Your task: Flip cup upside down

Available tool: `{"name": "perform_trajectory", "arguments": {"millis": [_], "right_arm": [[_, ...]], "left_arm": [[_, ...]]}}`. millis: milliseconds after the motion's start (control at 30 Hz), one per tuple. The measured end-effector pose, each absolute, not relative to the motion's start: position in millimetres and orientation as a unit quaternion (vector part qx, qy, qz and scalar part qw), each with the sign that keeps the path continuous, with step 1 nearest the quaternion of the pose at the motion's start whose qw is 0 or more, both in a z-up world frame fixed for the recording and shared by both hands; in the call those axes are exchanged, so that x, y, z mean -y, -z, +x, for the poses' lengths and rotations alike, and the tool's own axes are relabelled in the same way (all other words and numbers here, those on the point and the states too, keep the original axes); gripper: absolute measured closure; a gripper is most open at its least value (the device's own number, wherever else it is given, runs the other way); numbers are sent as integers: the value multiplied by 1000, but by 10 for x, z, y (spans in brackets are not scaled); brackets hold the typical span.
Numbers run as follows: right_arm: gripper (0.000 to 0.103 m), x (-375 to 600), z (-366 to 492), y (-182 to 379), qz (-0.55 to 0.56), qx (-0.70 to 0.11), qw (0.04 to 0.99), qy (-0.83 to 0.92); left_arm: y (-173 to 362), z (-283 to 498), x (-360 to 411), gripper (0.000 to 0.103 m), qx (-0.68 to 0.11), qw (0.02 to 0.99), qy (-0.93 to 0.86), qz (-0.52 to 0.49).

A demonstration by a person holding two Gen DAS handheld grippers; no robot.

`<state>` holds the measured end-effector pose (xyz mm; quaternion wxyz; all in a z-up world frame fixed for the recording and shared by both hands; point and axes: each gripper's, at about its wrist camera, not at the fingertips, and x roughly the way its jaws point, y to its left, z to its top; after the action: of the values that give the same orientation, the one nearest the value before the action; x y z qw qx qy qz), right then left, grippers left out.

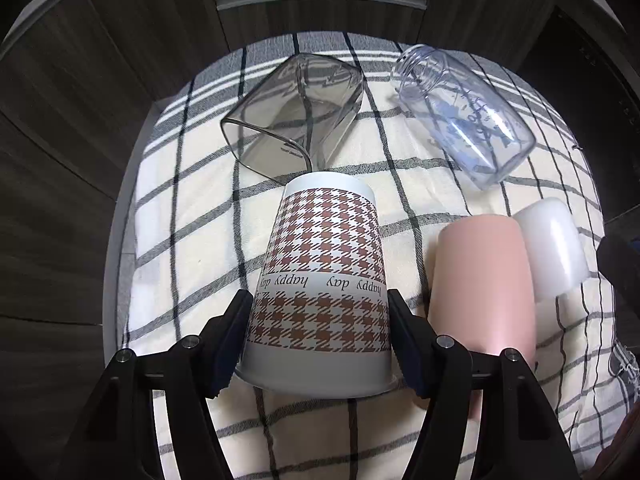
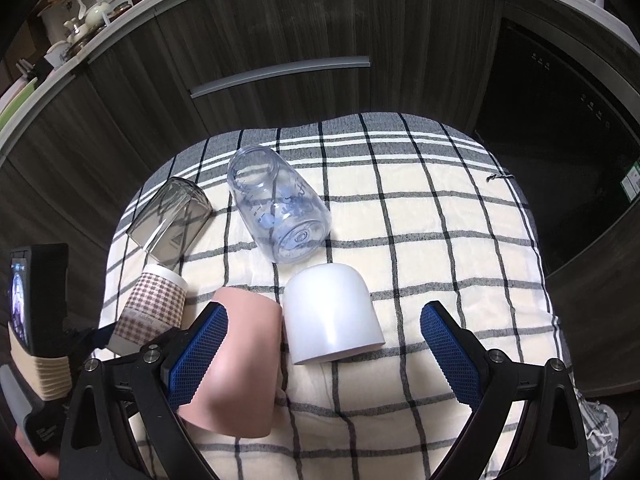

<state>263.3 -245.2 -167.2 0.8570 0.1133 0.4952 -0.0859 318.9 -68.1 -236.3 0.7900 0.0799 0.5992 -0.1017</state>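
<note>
A paper cup with a brown houndstooth pattern (image 1: 322, 280) stands upside down on the checked cloth (image 1: 192, 240), rim down. My left gripper (image 1: 318, 344) is shut on it, one finger on each side near the rim. It also shows at the left of the right wrist view (image 2: 154, 304). My right gripper (image 2: 324, 360) is open and empty, above the cloth. A pink cup (image 2: 240, 364) and a white cup (image 2: 332, 312) stand upside down in front of it, the pink one against its left finger.
A smoky grey square tumbler (image 1: 292, 112) and a clear bottle with blue print (image 1: 464, 116) lie on their sides at the far part of the cloth. Dark wood cabinet fronts (image 2: 280, 20) stand behind. The cloth's edges drop off left and right.
</note>
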Motion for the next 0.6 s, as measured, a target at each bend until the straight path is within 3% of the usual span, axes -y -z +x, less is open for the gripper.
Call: {"name": "perform_trajectory", "arguments": {"millis": [600], "right_arm": [[6,2548,1868,1308,117,-473,869,83]], "left_arm": [[1751,2147,610,38,-565,817,108,31]]}}
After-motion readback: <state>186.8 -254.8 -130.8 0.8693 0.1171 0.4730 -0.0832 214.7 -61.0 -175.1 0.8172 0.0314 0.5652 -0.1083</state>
